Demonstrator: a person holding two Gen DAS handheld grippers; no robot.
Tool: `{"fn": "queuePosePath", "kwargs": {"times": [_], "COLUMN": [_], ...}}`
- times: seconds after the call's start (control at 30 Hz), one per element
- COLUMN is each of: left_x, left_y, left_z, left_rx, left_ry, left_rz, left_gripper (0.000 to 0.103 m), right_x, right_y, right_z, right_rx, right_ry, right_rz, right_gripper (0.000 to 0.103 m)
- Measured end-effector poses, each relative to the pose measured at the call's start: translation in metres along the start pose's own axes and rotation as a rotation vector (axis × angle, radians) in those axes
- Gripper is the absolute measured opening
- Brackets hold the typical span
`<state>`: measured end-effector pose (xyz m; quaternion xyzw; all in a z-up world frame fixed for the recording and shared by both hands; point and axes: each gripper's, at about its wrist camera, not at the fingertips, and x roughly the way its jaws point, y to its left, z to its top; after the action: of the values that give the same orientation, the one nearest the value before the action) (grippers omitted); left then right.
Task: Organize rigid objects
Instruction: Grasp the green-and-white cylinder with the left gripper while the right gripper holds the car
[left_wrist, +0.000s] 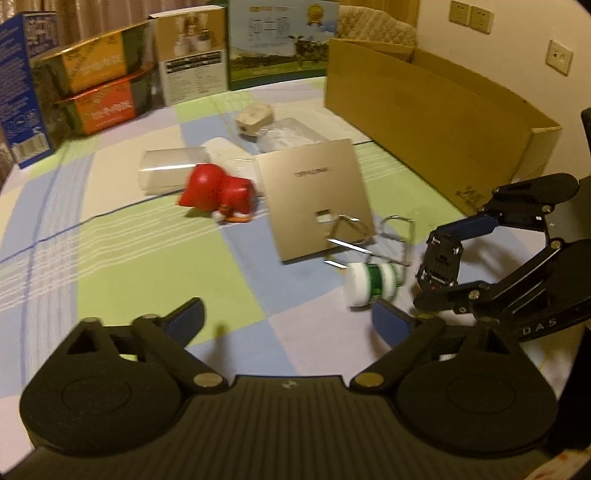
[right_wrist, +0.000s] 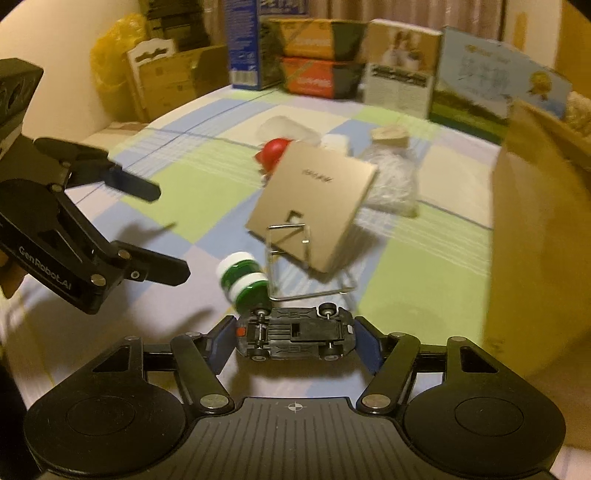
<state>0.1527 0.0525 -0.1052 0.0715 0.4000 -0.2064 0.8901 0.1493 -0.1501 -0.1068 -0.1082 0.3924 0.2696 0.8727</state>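
My right gripper (right_wrist: 295, 338) is shut on a black toy car (right_wrist: 293, 334), held underside up between its blue pads; it also shows in the left wrist view (left_wrist: 441, 266). My left gripper (left_wrist: 291, 321) is open and empty above the checked cloth; it also shows in the right wrist view (right_wrist: 168, 232). A green-and-white bottle (left_wrist: 373, 284) (right_wrist: 243, 280) lies just beyond the car. A gold square box (left_wrist: 316, 199) (right_wrist: 314, 206) leans on a wire stand (right_wrist: 306, 262). A red toy (left_wrist: 218, 194) (right_wrist: 273, 151) lies farther back.
An open cardboard box (left_wrist: 436, 118) (right_wrist: 535, 229) stands on the right. Packaged boxes (left_wrist: 99, 85) line the back edge. A clear plastic tube (left_wrist: 170, 170), a white bottle (left_wrist: 229, 151), a beige piece (left_wrist: 255, 120) and a plastic bag (right_wrist: 391, 177) lie mid-table.
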Motion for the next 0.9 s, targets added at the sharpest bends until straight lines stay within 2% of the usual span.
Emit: {"fn": "queuePosePath", "kwargs": {"times": [0.07,0.13,0.17,0.33,0.4,0.57,0.7,0.9], "left_x": [0.003,0.005,0.005,0.01,0.014,0.022,0.025,0.018], "left_y": [-0.007,-0.016,-0.021,-0.041,-0.045,-0.052,-0.054,-0.055], "left_z": [0.001,0.002,0.003,0.01,0.013,0.016,0.013,0.012], "left_rx": [0.007,0.013,0.009,0.007,0.003,0.023,0.039,0.048], "left_ry": [-0.002,-0.009,-0.016,-0.039,-0.039,-0.021,0.0,0.024], "left_rz": [-0.02,-0.028,-0.026,-0.008,-0.002,0.006,0.017,0.034], "left_gripper": [0.088,0.083,0.076,0.06,0.042,0.038,0.027,0.027], "right_x": [-0.008,-0.015,-0.019,-0.031,-0.032,-0.035,-0.035,-0.04], "right_y": [-0.002,-0.006,-0.007,-0.013,-0.016,-0.022,-0.024,-0.024], "right_z": [-0.004,-0.012,-0.016,-0.027,-0.027,-0.029,-0.03,-0.025], "right_rx": [0.036,0.08,0.093,0.151,0.162,0.182,0.204,0.221], "right_ry": [0.008,0.02,0.022,0.02,0.021,0.008,0.009,-0.01], "right_rz": [-0.033,-0.051,-0.06,-0.091,-0.101,-0.117,-0.12,-0.102], "right_gripper": [0.064,0.064,0.064,0.064,0.064,0.064,0.064,0.064]}}
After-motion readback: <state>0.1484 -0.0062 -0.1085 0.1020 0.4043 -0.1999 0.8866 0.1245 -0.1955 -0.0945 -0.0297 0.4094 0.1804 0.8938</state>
